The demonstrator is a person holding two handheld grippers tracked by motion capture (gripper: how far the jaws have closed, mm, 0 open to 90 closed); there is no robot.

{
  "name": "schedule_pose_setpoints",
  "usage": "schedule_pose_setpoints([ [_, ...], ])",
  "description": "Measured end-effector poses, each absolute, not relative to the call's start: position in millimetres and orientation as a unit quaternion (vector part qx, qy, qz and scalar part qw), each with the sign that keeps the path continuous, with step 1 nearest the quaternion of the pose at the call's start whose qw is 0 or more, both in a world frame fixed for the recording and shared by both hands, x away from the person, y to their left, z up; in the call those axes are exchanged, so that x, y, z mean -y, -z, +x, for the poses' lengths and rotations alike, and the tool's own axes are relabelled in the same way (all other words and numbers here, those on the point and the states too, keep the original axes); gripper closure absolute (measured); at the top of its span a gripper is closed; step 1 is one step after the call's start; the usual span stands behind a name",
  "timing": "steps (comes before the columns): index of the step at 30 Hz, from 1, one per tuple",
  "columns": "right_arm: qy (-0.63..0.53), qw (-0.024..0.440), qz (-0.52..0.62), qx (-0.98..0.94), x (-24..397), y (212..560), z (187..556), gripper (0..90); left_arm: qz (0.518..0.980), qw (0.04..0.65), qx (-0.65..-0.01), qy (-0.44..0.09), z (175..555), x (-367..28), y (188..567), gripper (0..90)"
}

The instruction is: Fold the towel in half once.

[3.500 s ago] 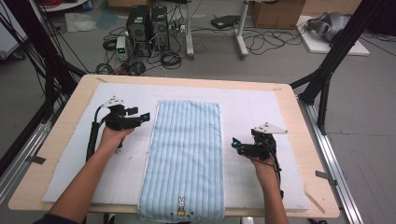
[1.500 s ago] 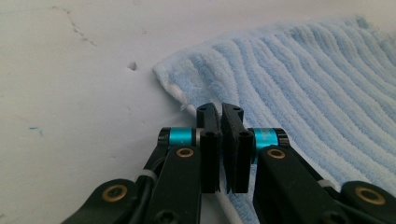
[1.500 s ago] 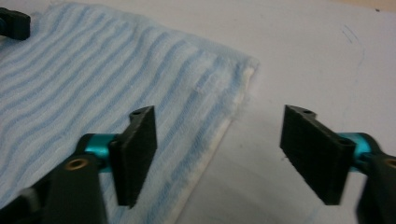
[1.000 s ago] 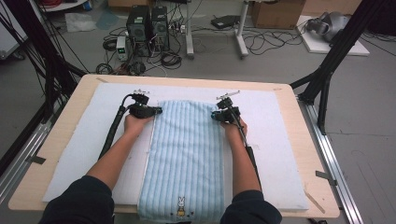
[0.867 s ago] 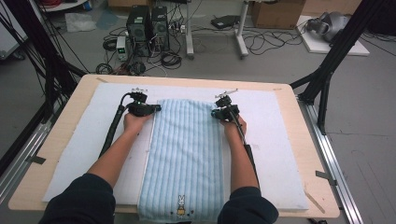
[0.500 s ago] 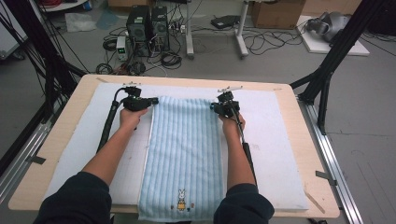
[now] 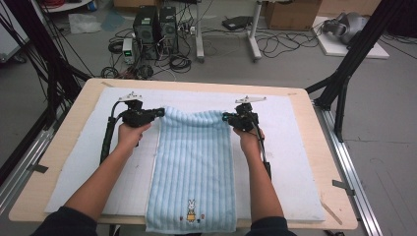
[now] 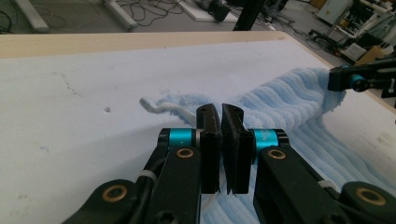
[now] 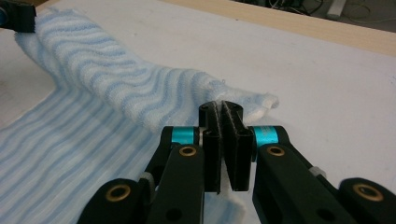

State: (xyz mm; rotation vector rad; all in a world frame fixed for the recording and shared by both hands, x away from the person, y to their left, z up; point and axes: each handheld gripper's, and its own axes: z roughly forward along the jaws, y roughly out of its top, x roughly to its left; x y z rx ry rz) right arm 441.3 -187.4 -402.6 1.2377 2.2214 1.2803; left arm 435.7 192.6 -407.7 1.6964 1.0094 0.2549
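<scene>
A light blue striped towel (image 7: 194, 167) lies lengthwise down the middle of the desk (image 7: 314, 113), on a white mat (image 7: 290, 162), with its near end hanging a little over the near edge. Its far edge is raised off the mat and sags slightly between the two grippers. The left gripper (image 7: 158, 112) has its jaws clamped on the far left corner; in the left gripper view the black pads (image 8: 210, 140) are pressed together with a thin fold of terry cloth pinched between them. The right gripper (image 7: 226, 117) is clamped on the far right corner in the same way, and the right gripper view shows the cloth squeezed flat between its pads (image 9: 238, 140).

The step in hand looks like folding the towel in half, carrying the far edge toward the near one. To do it well, both hands should rise and travel together at an even pace, so the raised edge stays level and square to the long sides. Keeping the corners pulled gently apart would take out the sag in the middle and prevent a crease there. The grip on each side is only on the tip of a corner, so any jerk might let the cloth slip free. The far edge should come down lined up with the near edge before the jaws let go.
</scene>
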Motion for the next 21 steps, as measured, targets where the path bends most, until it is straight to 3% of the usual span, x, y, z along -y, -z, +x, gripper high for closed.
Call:
schedule_pose_setpoints([
  [21, -0.437, 0.131, 0.395, -0.797, 191, 412, 362, 86.0, 0.744, 0.545, -0.376, -0.092, 355, -196, 426, 85.0],
])
